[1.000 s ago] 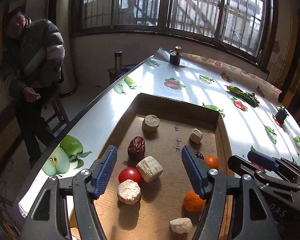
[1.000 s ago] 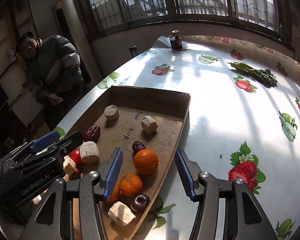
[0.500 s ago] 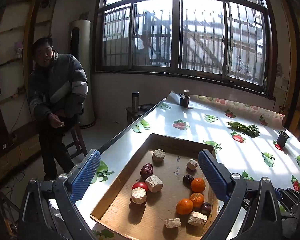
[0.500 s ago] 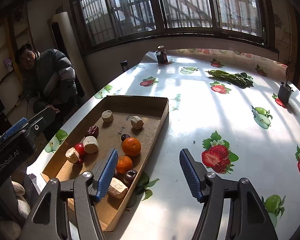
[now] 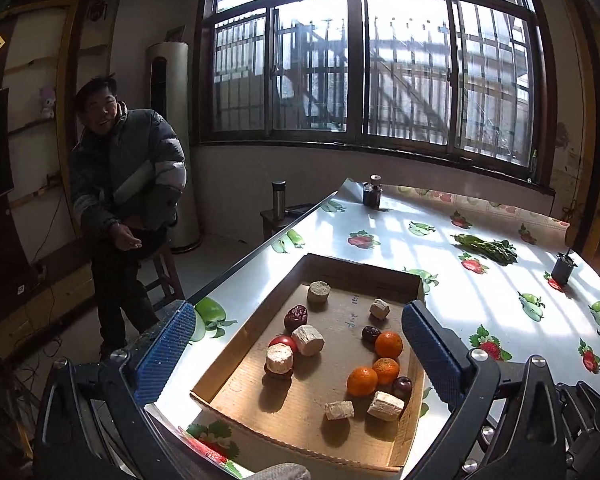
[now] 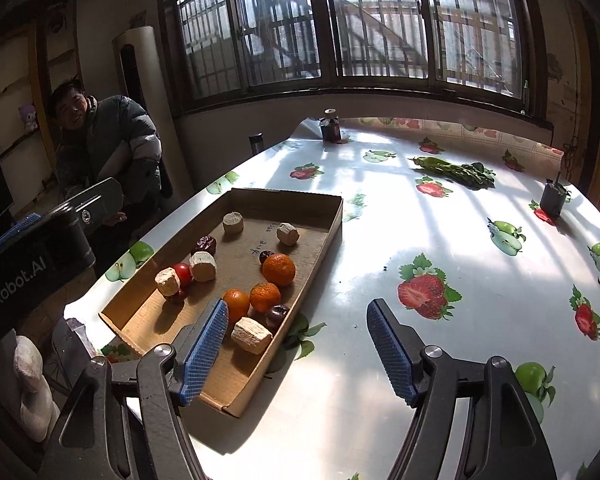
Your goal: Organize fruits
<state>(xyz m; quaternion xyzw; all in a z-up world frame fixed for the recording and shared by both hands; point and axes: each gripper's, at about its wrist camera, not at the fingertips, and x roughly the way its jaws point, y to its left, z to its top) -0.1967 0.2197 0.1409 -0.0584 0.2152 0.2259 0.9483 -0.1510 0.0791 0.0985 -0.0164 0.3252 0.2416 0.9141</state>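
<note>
A shallow cardboard tray (image 5: 356,268) (image 6: 284,196) lies on the fruit-print table. On its right side sit three oranges (image 5: 386,370) (image 6: 264,297) and a dark plum (image 5: 402,387). On its left are a red tomato (image 5: 283,342) (image 6: 182,273) and a red date (image 5: 296,317). Several beige chunks (image 5: 308,340) are scattered among them. My left gripper (image 5: 297,312) hangs open wide, back from the tray's near edge, holding nothing. My right gripper (image 6: 297,306) hovers over the tray's near right corner; its jaws are opening and nothing is between them.
A person in a puffer jacket (image 5: 128,184) sits at the table's left side. A dark jar (image 5: 372,196) stands at the far end, green vegetables (image 5: 486,246) and a small dark pot (image 5: 562,268) at the far right. A flask (image 5: 278,198) stands beyond the table edge.
Both grippers have drawn back and up from the tray, so it looks smaller. The left jaws spread much wider and the right jaws widened too. The fruit has not moved.
</note>
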